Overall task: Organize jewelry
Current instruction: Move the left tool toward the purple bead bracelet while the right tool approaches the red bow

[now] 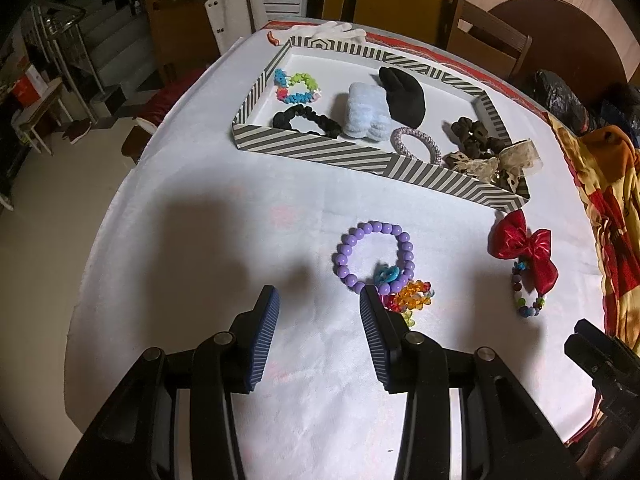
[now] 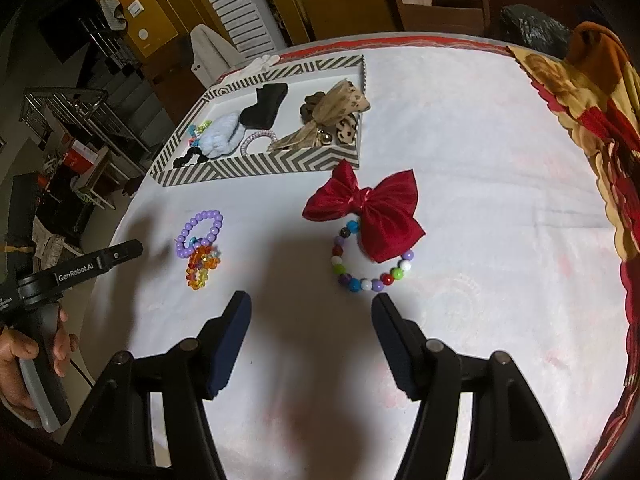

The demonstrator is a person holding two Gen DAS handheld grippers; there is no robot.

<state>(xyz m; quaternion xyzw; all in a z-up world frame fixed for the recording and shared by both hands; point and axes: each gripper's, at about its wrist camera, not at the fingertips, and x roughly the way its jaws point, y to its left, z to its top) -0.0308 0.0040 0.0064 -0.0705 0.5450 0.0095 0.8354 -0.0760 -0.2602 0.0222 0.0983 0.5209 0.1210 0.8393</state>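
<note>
A striped grey-and-white tray [image 1: 320, 151] [image 2: 256, 164] holds scrunchies, hair ties and a leopard bow. On the white cloth lie a purple bead bracelet [image 1: 374, 256] [image 2: 200, 232], an orange crystal bracelet [image 1: 412, 298] [image 2: 200, 266] touching it, a red bow [image 1: 524, 248] [image 2: 368, 208] and a multicolour bead bracelet [image 1: 528, 300] [image 2: 368, 272] partly under the bow. My left gripper [image 1: 320, 300] is open and empty, just short of the purple bracelet. My right gripper [image 2: 312, 304] is open and empty, just short of the multicolour bracelet.
A patterned red-and-yellow blanket [image 2: 600, 120] lies along the table's right side. Wooden chairs [image 1: 488, 44] stand behind the table. A white glove [image 1: 340, 32] lies behind the tray. The table's left edge drops to the floor [image 1: 60, 184].
</note>
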